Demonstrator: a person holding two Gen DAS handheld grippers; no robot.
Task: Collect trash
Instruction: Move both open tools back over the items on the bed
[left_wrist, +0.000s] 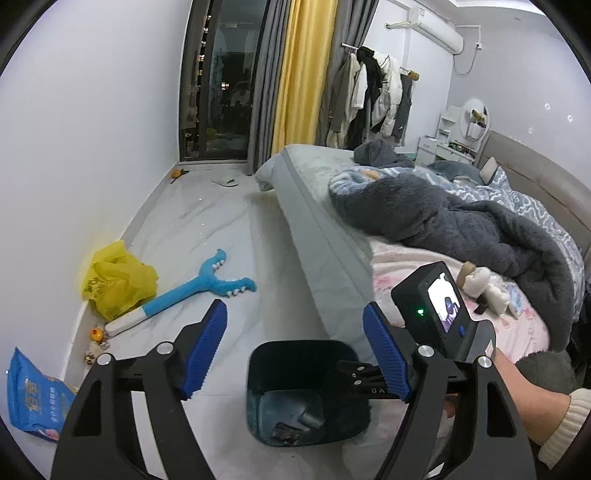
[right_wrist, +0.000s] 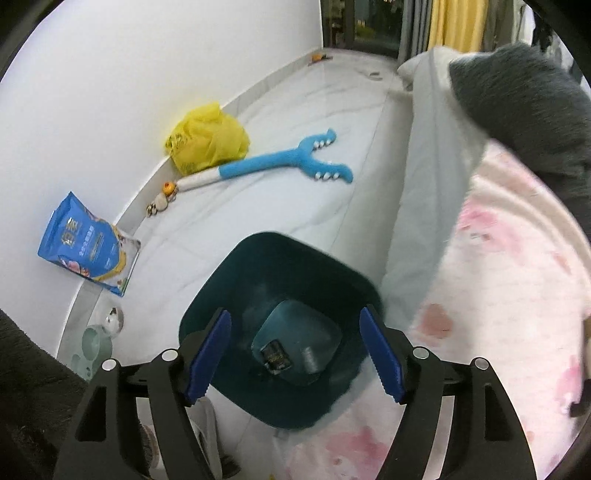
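dark teal bin (right_wrist: 280, 266), small wrappers (right_wrist: 275, 356) inside

Small dark items in the bin (right_wrist: 280, 266) unidentifiable; blue packet (left_wrist: 35, 398) cut by the frame edge.

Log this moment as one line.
left gripper open, empty | right gripper open, empty | trash bin holds trash | yellow bag on floor
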